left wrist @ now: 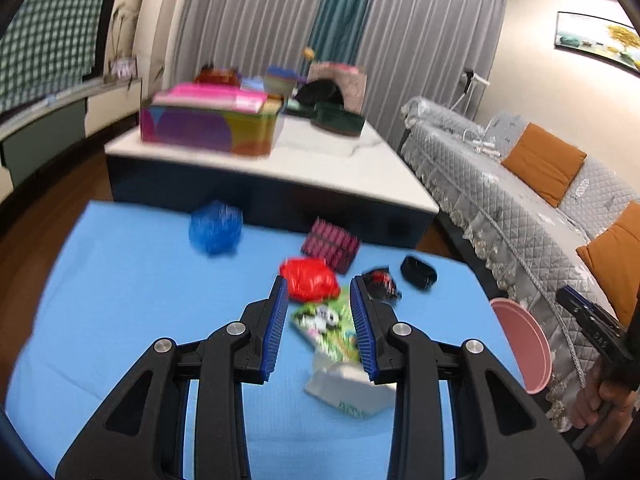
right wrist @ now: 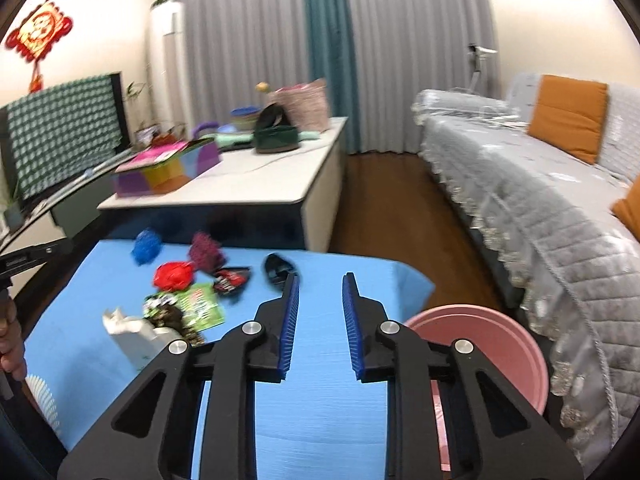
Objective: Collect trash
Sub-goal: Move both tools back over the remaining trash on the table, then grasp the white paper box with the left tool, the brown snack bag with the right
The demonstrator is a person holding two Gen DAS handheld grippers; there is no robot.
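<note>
both sets of jaws are standing wide apart and gripping nothing. left gripper (left wrist: 320, 320) is hanging over the blue table (left wrist: 120, 300), its blue pads framing the green wrapper (left wrist: 324, 326), which is lying flat between them, though whether the pads are touching it cannot be told. going left to right across the table in the left wrist view: a blue crumpled ball (left wrist: 216, 227) is sitting near the far edge, a maroon patterned packet (left wrist: 331, 244) is lying further right, and a red crumpled piece (left wrist: 309, 279) is resting just beyond the left fingertip. a white torn carton (left wrist: 350, 390) is lying just nearer than the green wrapper, partly under the right finger. a black and red wrapper (left wrist: 382, 283) is sitting just outside the right fingertip, and a black piece (left wrist: 419, 272) is lying beside it toward the right edge. a pink bin (left wrist: 524, 344) is standing off the table's right edge.

right gripper (right wrist: 320, 308) is hovering over bare blue table near its right edge, with the trash lying to the left of its jaws; the black piece (right wrist: 280, 270) is just beside its left fingertip. the pink bin (right wrist: 480, 332) is sitting just right of its right finger.
</note>
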